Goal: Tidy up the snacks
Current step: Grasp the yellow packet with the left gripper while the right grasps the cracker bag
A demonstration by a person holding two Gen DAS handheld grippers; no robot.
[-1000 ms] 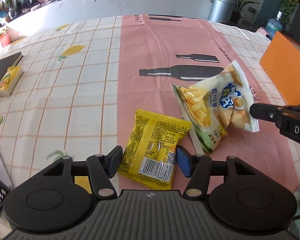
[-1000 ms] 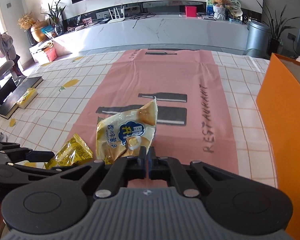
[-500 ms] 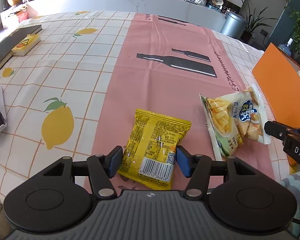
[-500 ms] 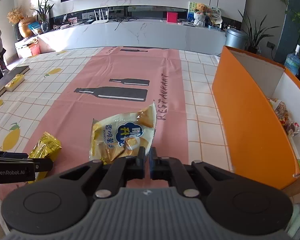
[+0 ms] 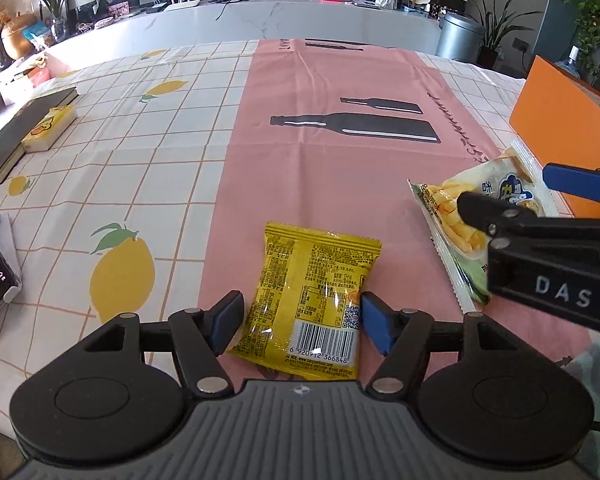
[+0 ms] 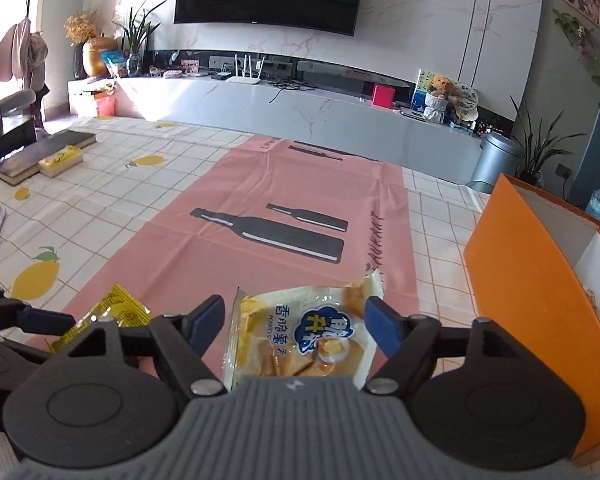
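My left claw (image 5: 300, 322) is spreading its jaws around the yellow snack packet (image 5: 312, 300), which lies flat on the tabletop (image 5: 140, 148) between the blue pads; the left pad stands just clear of it, the right pad (image 5: 374, 322) looks right at its edge. From that camera, the potato chip bag (image 5: 460, 216) sits at about two o'clock. My right claw (image 6: 296, 324) is also opening, the chip bag (image 6: 300, 332) lying between its jaws with neither pad pressing. The orange box (image 6: 532, 292) stands at three o'clock of it.
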